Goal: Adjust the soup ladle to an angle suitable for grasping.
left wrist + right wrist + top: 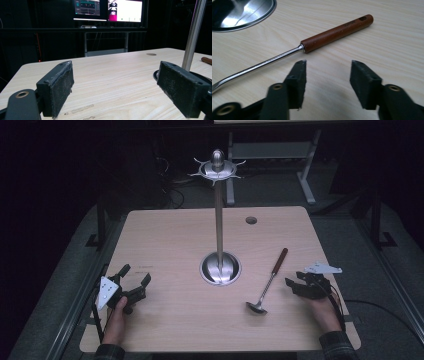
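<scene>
A metal ladle [268, 283] with a red-brown wooden handle [337, 33] lies on the table, right of a tall steel utensil stand [219, 220] with hooks at its top. My right gripper [296, 284] rests just right of the ladle's shaft, its jaws apart with nothing between them; in the right gripper view my right gripper [328, 72] points at the handle from a short way off. At the table's left front, my left gripper [136, 275] stands open and empty. From the left gripper view my left gripper [115, 82] faces the stand's pole [193, 32].
The stand's round base [220, 268] sits mid-table. A cable hole [251, 220] marks the far right of the tabletop. Monitors [107, 10] and a desk frame stand beyond the far edge. Bare wood lies between the two grippers.
</scene>
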`<state>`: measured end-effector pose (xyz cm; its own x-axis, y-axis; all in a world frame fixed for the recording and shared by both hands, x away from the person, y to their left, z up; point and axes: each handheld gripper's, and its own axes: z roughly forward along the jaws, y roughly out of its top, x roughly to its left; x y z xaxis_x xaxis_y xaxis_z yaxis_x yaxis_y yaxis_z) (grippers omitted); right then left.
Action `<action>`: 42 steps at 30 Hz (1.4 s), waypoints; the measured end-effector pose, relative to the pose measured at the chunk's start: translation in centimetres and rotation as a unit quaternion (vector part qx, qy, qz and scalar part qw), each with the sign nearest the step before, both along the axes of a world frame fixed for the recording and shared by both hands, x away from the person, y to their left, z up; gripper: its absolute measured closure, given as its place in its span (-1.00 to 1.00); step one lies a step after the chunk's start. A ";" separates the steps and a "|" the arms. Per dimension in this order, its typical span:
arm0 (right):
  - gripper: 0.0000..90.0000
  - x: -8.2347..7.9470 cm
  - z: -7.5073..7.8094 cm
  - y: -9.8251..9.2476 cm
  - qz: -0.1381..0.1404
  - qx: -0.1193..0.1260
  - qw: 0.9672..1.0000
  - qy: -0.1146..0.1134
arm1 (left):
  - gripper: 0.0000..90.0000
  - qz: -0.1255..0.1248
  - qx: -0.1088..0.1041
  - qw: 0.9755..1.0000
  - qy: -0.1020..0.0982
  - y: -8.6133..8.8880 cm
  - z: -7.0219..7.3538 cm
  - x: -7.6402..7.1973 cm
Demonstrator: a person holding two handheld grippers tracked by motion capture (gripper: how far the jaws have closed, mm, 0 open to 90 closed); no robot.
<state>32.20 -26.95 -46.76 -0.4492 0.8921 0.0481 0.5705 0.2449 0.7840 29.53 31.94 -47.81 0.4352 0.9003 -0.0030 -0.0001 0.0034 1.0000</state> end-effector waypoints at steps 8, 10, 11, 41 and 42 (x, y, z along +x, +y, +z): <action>0.83 1.7 0.1 0.7 0.006 0.006 1.000 -0.009 | -0.71 0.000 -0.001 1.000 0.000 0.0 0.0 0.0; 0.97 2.2 0.1 0.7 0.006 0.004 1.000 -0.005 | -0.71 -0.001 -0.001 1.000 0.000 0.0 0.0 0.0; 0.99 2.6 0.3 0.8 0.005 0.011 1.000 -0.010 | -0.71 -0.001 -0.001 1.000 0.000 0.0 0.0 0.0; 0.99 5.9 -1.2 1.8 0.003 -0.007 1.000 -0.003 | -0.71 -0.003 0.000 1.000 0.000 0.0 0.0 0.0; 0.99 5.9 -1.2 2.0 0.008 -0.009 1.000 -0.004 | -0.71 -0.003 0.001 1.000 0.000 0.0 0.0 0.0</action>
